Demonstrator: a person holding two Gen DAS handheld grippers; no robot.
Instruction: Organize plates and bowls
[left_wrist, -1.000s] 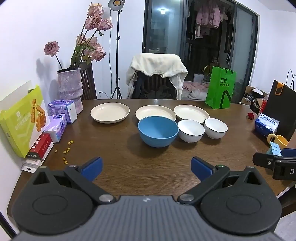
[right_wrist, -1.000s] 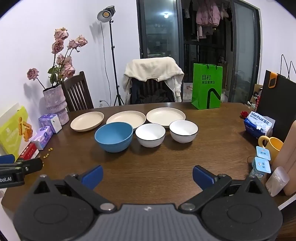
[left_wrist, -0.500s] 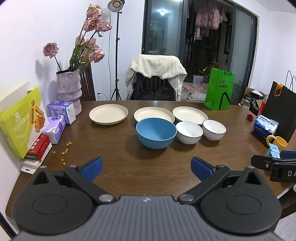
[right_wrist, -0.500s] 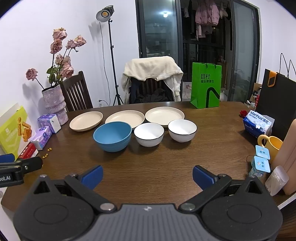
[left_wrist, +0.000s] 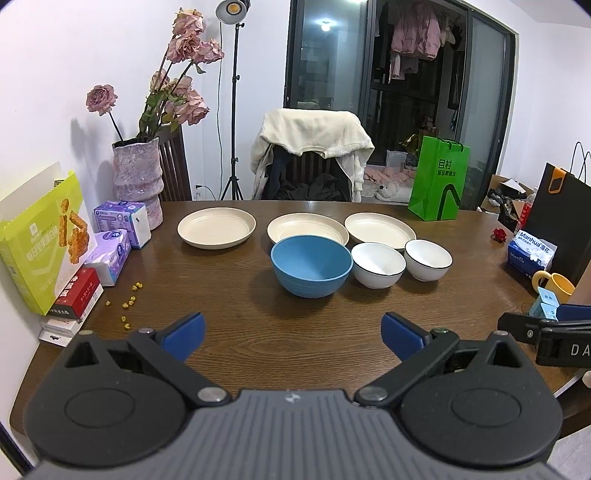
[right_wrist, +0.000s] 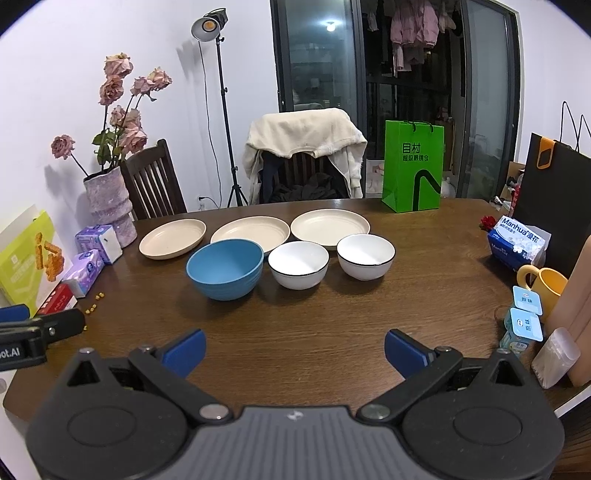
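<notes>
Three cream plates sit in a row across the far half of the table: left plate (left_wrist: 216, 232) (right_wrist: 172, 238), middle plate (left_wrist: 307, 228) (right_wrist: 250, 232), right plate (left_wrist: 379, 230) (right_wrist: 330, 227). In front of them stand a blue bowl (left_wrist: 311, 270) (right_wrist: 224, 267) and two black-rimmed white bowls (left_wrist: 378, 264) (left_wrist: 428, 259) (right_wrist: 298, 264) (right_wrist: 365, 256). My left gripper (left_wrist: 291, 336) hovers open over the near table edge, well short of the blue bowl. My right gripper (right_wrist: 294, 352) is open too, empty, near the front edge.
A pink vase (left_wrist: 137, 181) with roses, tissue packs (left_wrist: 110, 254) and a yellow-green box (left_wrist: 44, 240) line the left side. A green bag (left_wrist: 439, 179), tissue box (right_wrist: 517, 242), yellow mug (right_wrist: 543, 282) and black bag stand right. A draped chair (left_wrist: 312, 158) is behind the table.
Both views have pulled back slightly, so the dishes look a little farther away. Both grippers stay open and no dish has moved.
</notes>
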